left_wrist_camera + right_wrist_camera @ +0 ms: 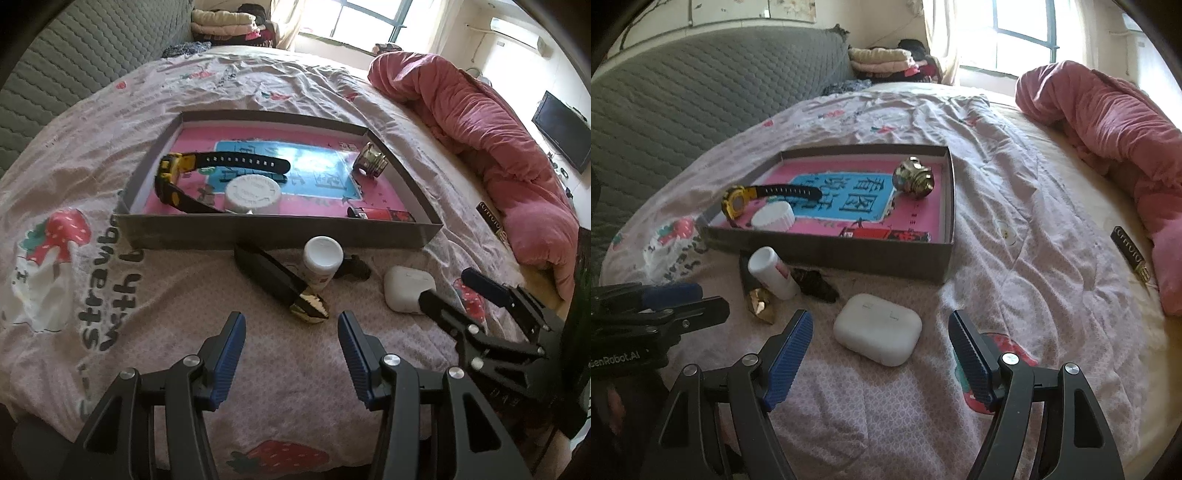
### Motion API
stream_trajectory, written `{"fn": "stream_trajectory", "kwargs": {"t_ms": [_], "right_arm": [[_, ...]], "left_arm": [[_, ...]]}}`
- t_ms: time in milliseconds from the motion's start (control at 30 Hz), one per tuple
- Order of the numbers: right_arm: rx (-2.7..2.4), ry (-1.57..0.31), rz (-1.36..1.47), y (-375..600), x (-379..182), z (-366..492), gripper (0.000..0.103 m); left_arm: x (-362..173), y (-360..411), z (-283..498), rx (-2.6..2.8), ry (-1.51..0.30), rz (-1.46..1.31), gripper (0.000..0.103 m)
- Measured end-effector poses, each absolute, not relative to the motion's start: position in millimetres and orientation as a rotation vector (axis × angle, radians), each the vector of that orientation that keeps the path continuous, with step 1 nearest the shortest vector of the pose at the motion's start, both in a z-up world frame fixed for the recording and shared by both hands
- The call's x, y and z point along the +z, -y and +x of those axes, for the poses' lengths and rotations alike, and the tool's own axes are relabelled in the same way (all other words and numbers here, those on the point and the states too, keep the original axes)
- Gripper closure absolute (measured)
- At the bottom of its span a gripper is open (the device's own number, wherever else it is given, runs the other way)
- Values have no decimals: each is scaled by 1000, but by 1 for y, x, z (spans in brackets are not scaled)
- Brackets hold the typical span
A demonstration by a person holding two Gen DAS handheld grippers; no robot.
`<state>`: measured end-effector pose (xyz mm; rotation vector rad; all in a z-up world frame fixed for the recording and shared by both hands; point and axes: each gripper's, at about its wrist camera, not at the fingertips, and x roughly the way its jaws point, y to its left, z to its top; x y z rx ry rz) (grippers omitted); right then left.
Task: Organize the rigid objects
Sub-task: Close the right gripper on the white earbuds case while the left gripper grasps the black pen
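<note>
Left gripper [291, 321] fingers held apart over sheet [177, 295], nothing gripped. Right gripper [881, 325] fingers spread, earbud case [878, 328] seen between tips. Watch [177, 173] laid in tray [277, 230].

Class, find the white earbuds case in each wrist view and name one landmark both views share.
Left wrist view: white earbuds case lies lower right on the bedsheet, beside the right gripper.
Right wrist view: case lies low centre, ahead of the open jaws.
Shared landmark: grey tray.

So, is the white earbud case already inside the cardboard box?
No, the white earbud case lies on the bedsheet outside the cardboard box, between the open fingers of the right hand-held gripper.
</note>
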<state>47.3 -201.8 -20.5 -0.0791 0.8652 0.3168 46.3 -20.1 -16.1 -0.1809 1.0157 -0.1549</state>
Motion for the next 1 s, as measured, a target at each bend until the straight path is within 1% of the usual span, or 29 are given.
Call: {"fn": "stream_trajectory", "kwargs": {"t_ms": [467, 600, 1000], "right_arm": [[324, -906, -92, 199, -34, 54, 26], [327, -910, -89, 196, -36, 57, 26], [336, -924, -106, 191, -41, 59, 26]], "left_arm": [[-36, 43, 79, -99, -1040, -199, 51], [-48, 35, 84, -51, -1079, -214, 51], [-50, 18, 82, -39, -1063, -213, 51]]}}
